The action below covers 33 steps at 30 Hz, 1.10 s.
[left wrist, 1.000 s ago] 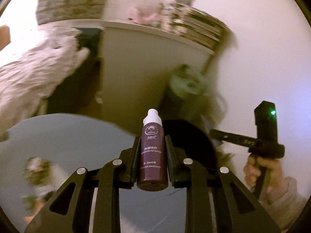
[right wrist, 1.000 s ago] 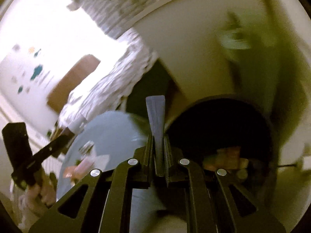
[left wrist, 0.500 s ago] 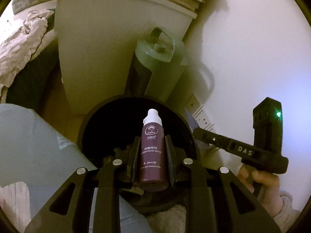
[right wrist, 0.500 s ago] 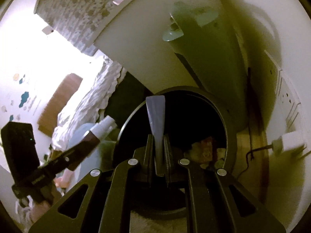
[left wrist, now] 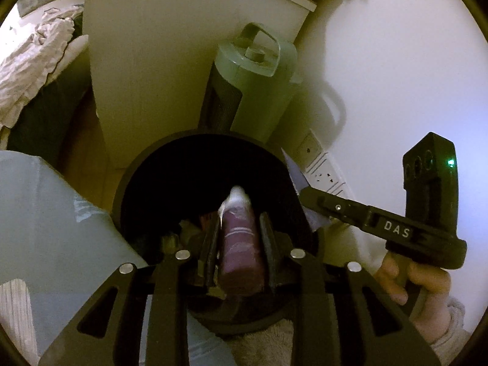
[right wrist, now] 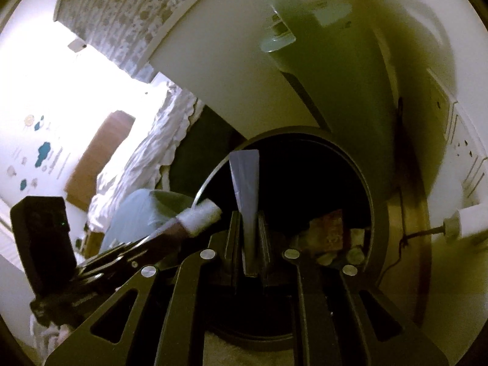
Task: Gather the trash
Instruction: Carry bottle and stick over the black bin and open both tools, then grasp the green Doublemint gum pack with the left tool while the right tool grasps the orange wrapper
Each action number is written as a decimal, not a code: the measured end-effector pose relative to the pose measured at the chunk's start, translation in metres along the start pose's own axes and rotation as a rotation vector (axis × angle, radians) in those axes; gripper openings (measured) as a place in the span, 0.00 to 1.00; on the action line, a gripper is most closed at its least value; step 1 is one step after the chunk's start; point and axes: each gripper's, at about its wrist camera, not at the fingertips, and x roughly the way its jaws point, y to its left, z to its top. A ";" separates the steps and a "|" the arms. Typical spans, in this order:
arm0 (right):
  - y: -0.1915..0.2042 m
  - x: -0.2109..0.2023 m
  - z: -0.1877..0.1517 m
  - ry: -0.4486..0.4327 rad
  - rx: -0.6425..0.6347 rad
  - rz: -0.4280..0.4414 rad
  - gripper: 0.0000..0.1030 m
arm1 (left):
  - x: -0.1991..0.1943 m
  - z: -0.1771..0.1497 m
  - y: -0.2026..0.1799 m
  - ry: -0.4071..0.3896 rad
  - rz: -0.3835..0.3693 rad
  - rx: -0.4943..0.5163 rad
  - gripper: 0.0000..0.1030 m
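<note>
Your left gripper (left wrist: 239, 238) has its fingers a little apart, with a gap on each side of the purple bottle (left wrist: 241, 241), so the bottle looks loose and blurry, as if it is slipping out. It sits right over the black bin (left wrist: 131, 183), which is good, but if you tip your hand it could hit the rim and bounce onto the floor. Your right gripper (right wrist: 248, 238) is squeezed tight on a thin grey wrapper (right wrist: 244, 177), also over the bin. That wrapper is light, so it may stick to a finger or float out when you let go. The two grippers are very near each other and could bump. Just behind the bin stands a green heater (left wrist: 253, 82), and a white power strip (left wrist: 323, 167) lies by the wall; trash that misses could land there.
</note>
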 end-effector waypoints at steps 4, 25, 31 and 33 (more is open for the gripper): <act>0.003 -0.008 0.002 -0.024 0.007 -0.007 0.39 | -0.012 -0.001 -0.003 -0.054 0.011 0.007 0.70; 0.143 0.006 -0.001 0.075 -0.238 0.061 0.65 | -0.192 -0.103 0.104 -0.300 0.268 -0.233 0.87; 0.273 0.056 -0.065 0.288 -0.606 0.158 0.65 | -0.248 -0.174 0.190 -0.341 0.292 -0.478 0.87; 0.312 0.070 -0.095 0.327 -0.749 0.156 0.65 | -0.260 -0.194 0.209 -0.344 0.327 -0.507 0.87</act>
